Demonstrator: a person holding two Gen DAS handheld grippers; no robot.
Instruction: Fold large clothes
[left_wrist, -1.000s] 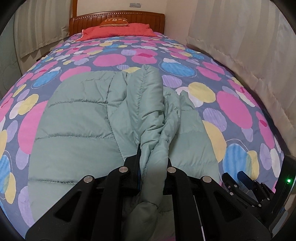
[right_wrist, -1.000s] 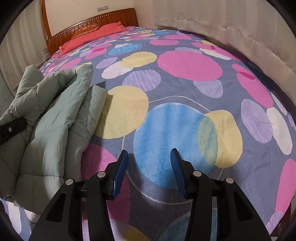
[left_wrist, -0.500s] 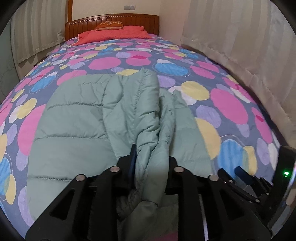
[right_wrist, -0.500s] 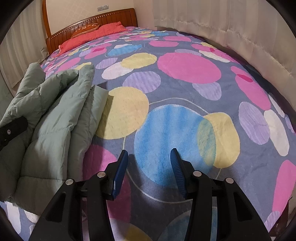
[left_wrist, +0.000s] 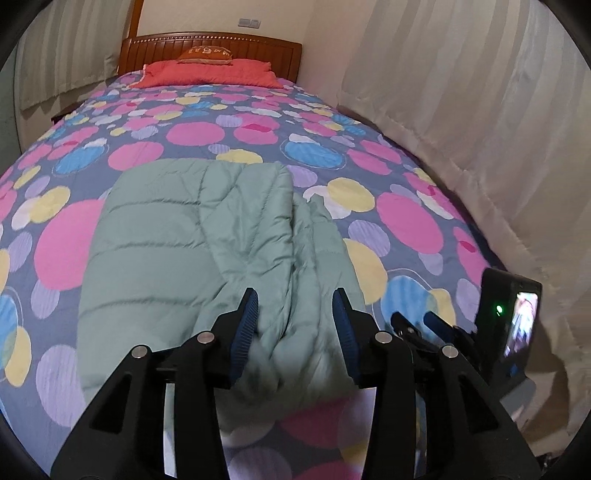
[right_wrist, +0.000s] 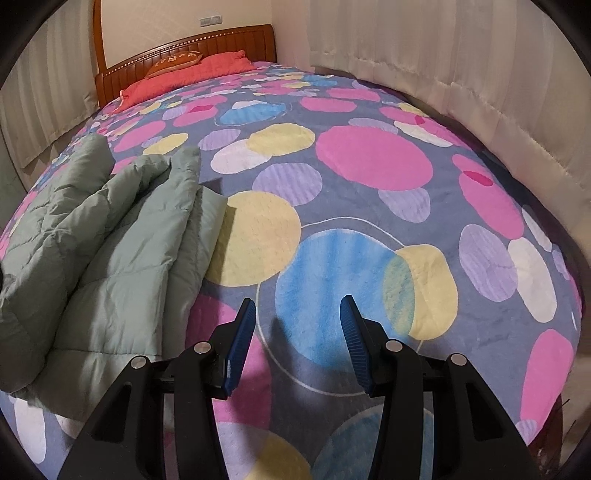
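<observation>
Left wrist view: your left gripper (left_wrist: 295, 317) is hovering with its blue-padded fingers (left_wrist: 245, 325) spread and released, grasping nothing. The pale green quilted down jacket (left_wrist: 177, 251) is lying just ahead at 12 o'clock on the dotted multicolour bedspread (left_wrist: 406, 221), one side lying folded over the middle, likely to narrow it. No containers are showing.

Right wrist view: your right gripper (right_wrist: 295, 332) is waiting unclenched and empty over bare bedspread; the jacket is sitting at 9 o'clock, apart from it.
</observation>
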